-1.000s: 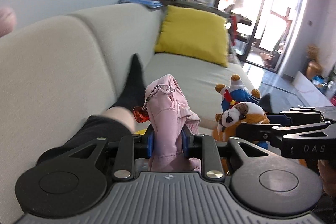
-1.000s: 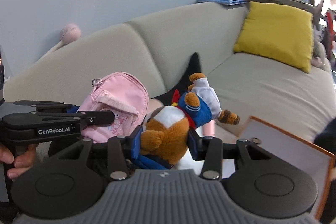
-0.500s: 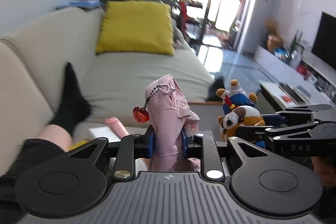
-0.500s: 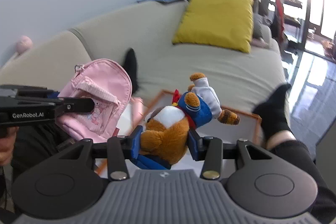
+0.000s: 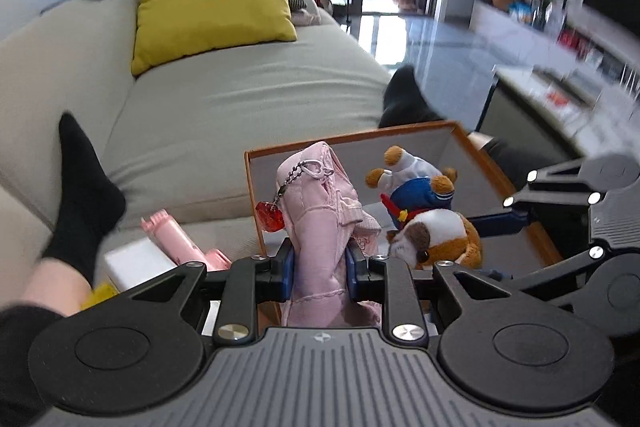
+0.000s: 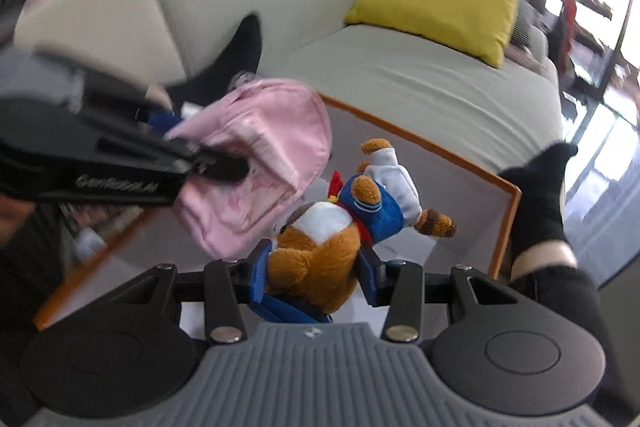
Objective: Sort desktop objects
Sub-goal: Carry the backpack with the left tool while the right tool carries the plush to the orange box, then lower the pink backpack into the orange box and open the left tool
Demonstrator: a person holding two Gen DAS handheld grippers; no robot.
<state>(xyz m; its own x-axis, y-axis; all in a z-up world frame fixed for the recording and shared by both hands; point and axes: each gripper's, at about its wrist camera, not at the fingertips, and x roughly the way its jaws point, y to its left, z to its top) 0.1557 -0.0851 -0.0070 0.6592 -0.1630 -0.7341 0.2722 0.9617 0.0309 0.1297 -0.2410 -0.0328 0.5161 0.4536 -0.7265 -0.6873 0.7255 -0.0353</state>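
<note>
Left gripper (image 5: 319,265), blue pads pinched tight on the small pink fabric backpack (image 5: 320,223). Bag's upright between the pads, w/ a red heart charm on a bead chain (image 5: 271,215) dangling off its top. It hangs above the near-left corner of the orange-rimmed white box (image 5: 464,135). Right gripper (image 6: 314,273) is clamped just as hard on the brown plush dog in a blue-and-white sailor outfit (image 6: 336,227); plush lies tilted, head at the pads, legs pointing away, also above the box (image 6: 506,223) interior. The 2 loads are just beside each other, backpack (image 6: 260,163) left of the dog (image 5: 428,223); can't tell if they touch. Left of the box: pink plastic toy w/ a ridged end (image 5: 174,239) lying on a white flat item (image 5: 136,263), both on the grey sofa (image 5: 240,99). Yellow square cushion (image 5: 212,3) sits far behind the box against the sofa back. 2 black-socked feet (image 5: 82,203) flank the box, 1 each side.
</note>
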